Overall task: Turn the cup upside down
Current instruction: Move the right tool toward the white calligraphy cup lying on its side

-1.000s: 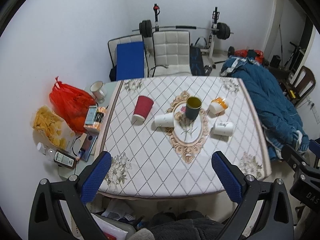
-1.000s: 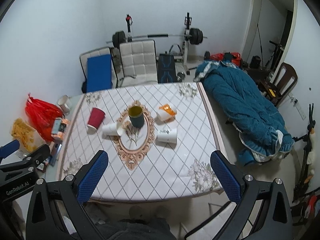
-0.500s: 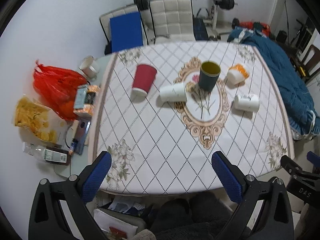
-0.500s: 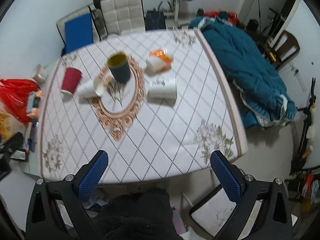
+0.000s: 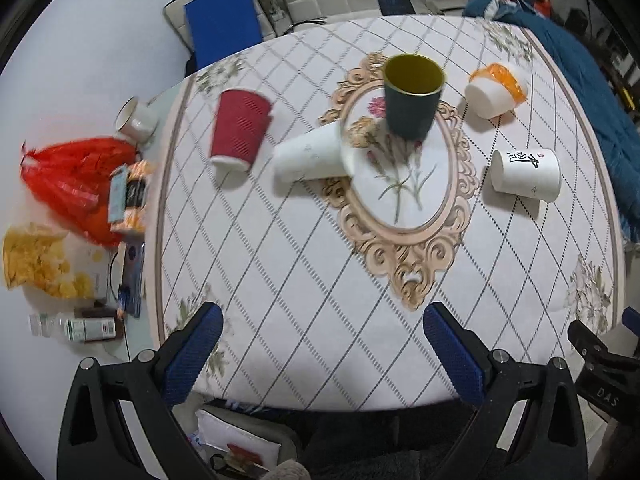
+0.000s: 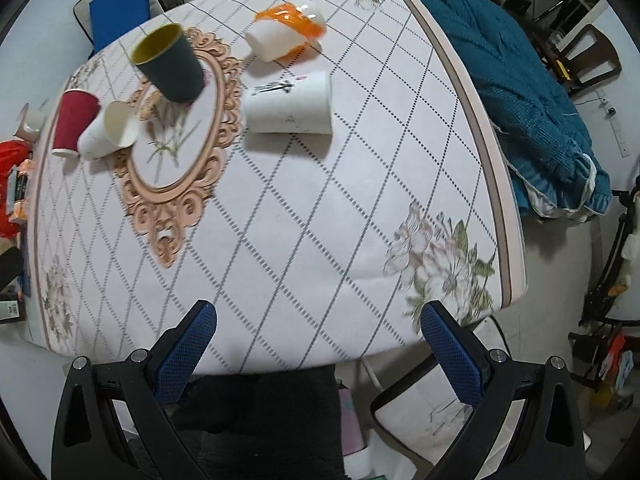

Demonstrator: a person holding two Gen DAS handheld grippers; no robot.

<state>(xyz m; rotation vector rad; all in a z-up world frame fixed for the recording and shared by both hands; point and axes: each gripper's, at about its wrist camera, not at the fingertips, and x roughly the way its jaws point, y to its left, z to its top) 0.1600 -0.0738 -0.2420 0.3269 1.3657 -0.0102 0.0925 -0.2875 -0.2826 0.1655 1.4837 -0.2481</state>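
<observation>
A table (image 5: 320, 288) draped in a white quilted cloth with a dark diamond grid, corner flower prints and an ornate peach oval frame at its centre carries 5 cups. A dark green cup (image 5: 412, 96) with a yellow lining stands upright, mouth up, on the far part of the oval; in the right wrist view the same green cup (image 6: 170, 64) appears at upper left. A ribbed red paper cup (image 5: 239, 130) stands mouth down to its left. Just beside it a plain white paper cup (image 5: 314, 154) lies on its side, mouth toward the oval. To the right, a white cup with black lettering (image 5: 526, 174) lies on its side, and a white cup with an orange band (image 5: 496, 90) lies tipped beyond it. A crinkled red plastic bag (image 5: 68, 176) sits off the table's left edge, and a teal knitted blanket (image 6: 528, 100) is heaped along its right edge.

The left tongs (image 5: 324, 354) hang over the near table edge, blue textured pads spread wide, gripping nothing. The right tongs (image 6: 320, 350) are likewise spread wide and empty above the near edge, well apart from every cup.
</observation>
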